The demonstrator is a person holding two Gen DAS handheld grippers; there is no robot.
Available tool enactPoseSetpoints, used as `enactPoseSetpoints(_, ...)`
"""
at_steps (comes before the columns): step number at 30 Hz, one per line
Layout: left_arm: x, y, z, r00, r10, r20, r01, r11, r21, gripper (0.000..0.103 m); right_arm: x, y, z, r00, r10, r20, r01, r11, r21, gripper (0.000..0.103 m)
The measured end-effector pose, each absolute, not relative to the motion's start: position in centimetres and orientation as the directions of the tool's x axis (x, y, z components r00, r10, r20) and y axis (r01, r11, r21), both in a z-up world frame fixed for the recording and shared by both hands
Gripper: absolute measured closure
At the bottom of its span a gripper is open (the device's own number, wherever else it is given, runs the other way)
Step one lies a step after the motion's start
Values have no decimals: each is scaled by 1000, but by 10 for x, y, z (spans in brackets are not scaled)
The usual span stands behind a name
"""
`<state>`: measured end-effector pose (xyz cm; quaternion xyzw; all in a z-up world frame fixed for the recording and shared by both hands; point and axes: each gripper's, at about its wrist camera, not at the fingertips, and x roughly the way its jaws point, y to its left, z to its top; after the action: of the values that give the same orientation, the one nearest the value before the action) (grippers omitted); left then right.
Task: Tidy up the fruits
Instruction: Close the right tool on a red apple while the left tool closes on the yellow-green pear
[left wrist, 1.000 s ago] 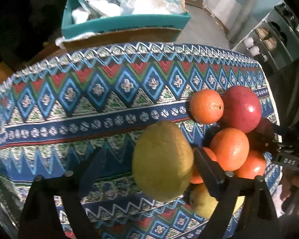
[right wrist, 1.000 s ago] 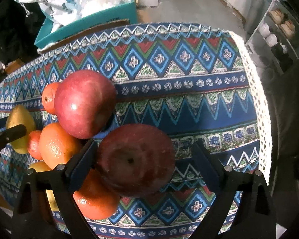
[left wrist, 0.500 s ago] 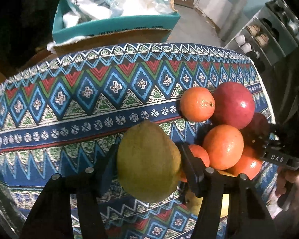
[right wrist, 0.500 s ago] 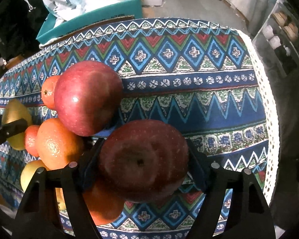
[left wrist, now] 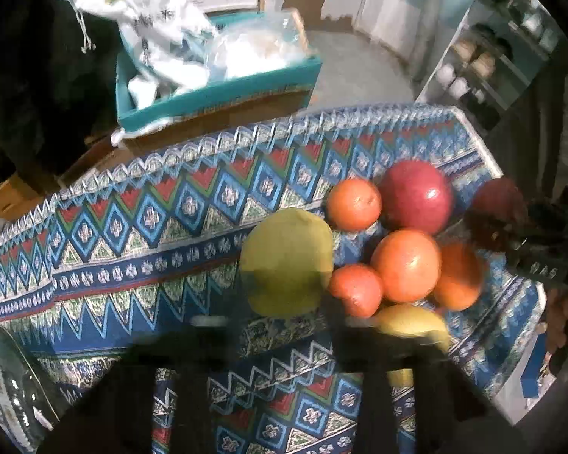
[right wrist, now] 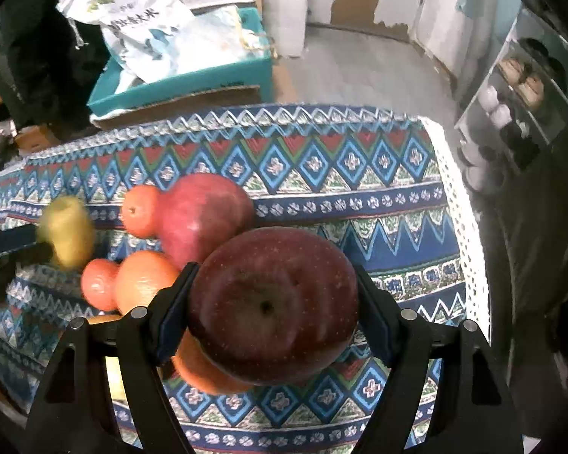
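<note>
1. The left gripper (left wrist: pixel 284 325) has just squeezed shut on the green pear (left wrist: pixel 287 261) and lifted it off the tablecloth (left wrist: pixel 132 234).
2. The right gripper (right wrist: pixel 272 310) now grips a red apple (right wrist: pixel 272 302), raised above the fruit pile.
3. Both fruits look ready to be sorted.

Woven patterned tablecloth (right wrist: pixel 359 174) with white lace edge, glossy speckled red apple (right wrist: pixel 272 314), matt yellow-green pear (left wrist: pixel 287 261)
</note>
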<state>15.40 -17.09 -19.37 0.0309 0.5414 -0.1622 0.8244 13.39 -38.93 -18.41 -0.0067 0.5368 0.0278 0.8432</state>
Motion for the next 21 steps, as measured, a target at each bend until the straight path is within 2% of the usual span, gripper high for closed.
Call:
enactPoseSetpoints(5,160,-169,-193,350,-234,-907,305,944,-126,92,129,-380,-183,410,57,-910,-70,997,31,26)
enactPoseSetpoints(7,161,-167,-199,345,-230,-910,292,948,-129,79,128,-378,-185,408,59,-911,-75,997,31,26)
enactPoseSetpoints(9,162,-165,-204,343,-238,-909,277,950,-144,62,125,-380,-185,412,64,-909,-73,997,38,26)
enactPoseSetpoints(10,163,-164,-205,347,-246,-905,274,949,-153,59,125,-382,-185,411,68,-909,-67,997,44,26)
enactPoseSetpoints(12,164,-166,-207,350,-252,-902,270,949,-160,40,125,-385,-186,408,70,-910,-56,997,52,26)
enactPoseSetpoints(17,175,-173,-213,350,-270,-897,254,949,-186,28,131,-389,-188,405,82,-910,-37,997,73,26)
enactPoseSetpoints(21,188,-179,-221,323,-295,-899,220,948,-232,26,134,-390,-189,402,85,-912,-31,996,79,26)
